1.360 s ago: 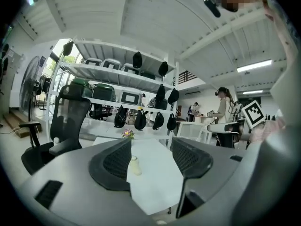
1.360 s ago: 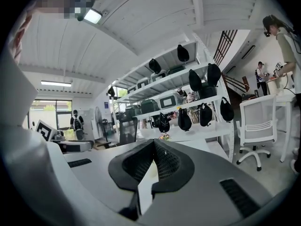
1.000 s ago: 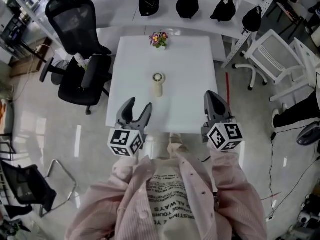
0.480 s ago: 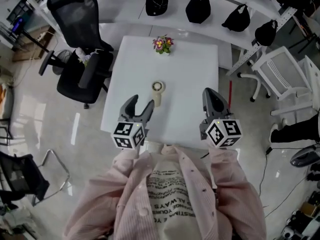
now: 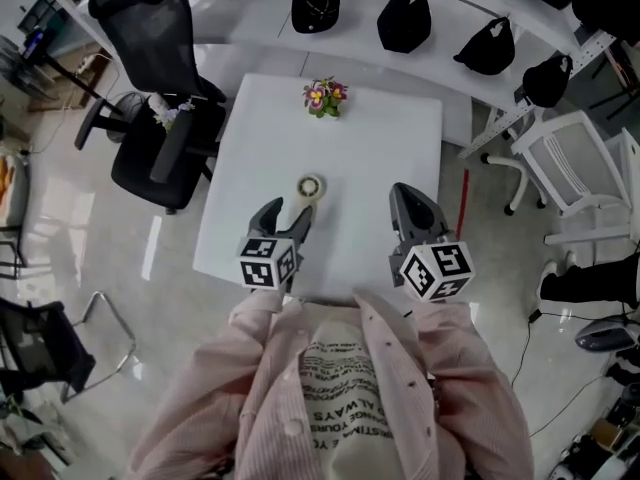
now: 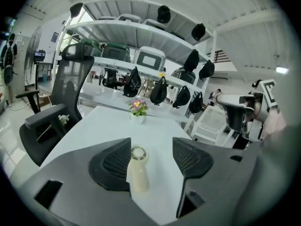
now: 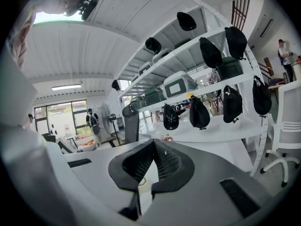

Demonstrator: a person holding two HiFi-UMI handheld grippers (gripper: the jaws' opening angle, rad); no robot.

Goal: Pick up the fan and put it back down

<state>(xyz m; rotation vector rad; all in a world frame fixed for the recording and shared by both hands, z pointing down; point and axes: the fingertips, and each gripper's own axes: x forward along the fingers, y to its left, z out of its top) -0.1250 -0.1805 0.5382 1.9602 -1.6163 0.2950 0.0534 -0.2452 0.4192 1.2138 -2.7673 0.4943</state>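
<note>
lining up left gripper (image 5: 288,211) on the fan (image 5: 311,187)
holds jaws spread wide, with the cream fan lying flat in the middle of the white table (image 5: 380,148) just ahead, framed between them, nearer the left jaw and not yet touched. carries right gripper (image 5: 408,200) off to the side, tips pressed together on nothing. risks nudging the fan sideways by closing off-centre, or pinching only the smooth tapered handle and letting it slip or swing head-down on lifting. could also scrape jaw tips on the tabletop by coming in too low.
</note>
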